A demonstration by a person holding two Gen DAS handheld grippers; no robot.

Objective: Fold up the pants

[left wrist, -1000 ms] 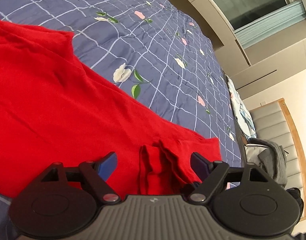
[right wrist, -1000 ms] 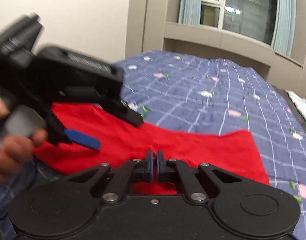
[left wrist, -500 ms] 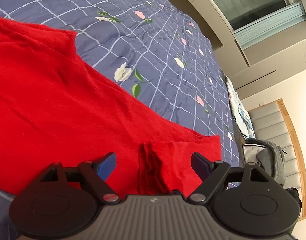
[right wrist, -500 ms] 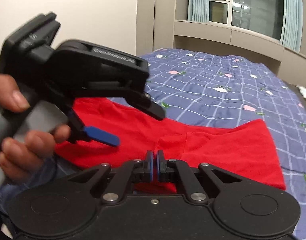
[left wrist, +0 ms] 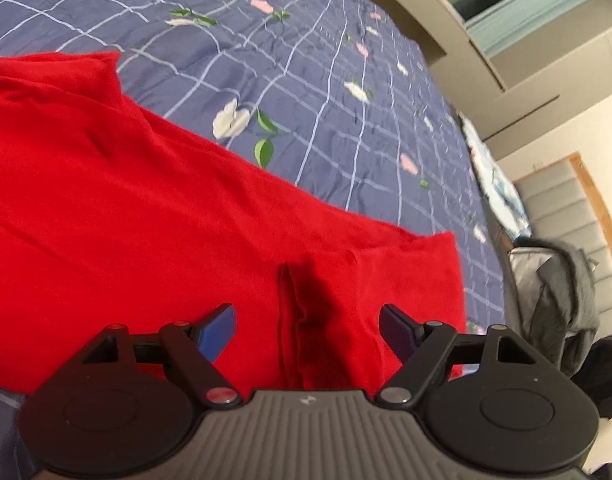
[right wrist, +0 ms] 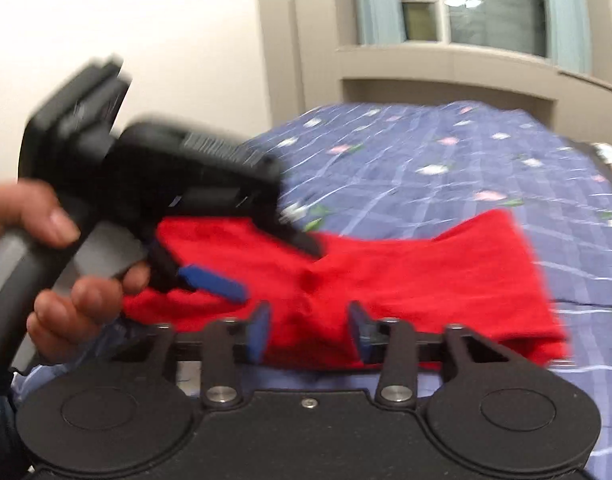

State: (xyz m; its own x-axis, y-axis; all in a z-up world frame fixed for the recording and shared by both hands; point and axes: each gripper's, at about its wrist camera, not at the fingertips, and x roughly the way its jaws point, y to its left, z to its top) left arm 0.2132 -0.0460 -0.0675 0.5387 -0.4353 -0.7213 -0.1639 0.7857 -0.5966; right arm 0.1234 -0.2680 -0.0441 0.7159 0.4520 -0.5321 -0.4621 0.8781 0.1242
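Red pants (left wrist: 146, 220) spread flat on blue floral bed (left wrist: 306, 80), left gripper (left wrist: 308, 326) released above a fabric ridge, right gripper (right wrist: 310, 330) released, holding nothing.

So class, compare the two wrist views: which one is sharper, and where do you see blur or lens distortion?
Left wrist view: sharp red pants, fisheye bending the quilt grid. Right wrist view: motion blur smears the left gripper, the quilt and the pants' edges; window lights glare.
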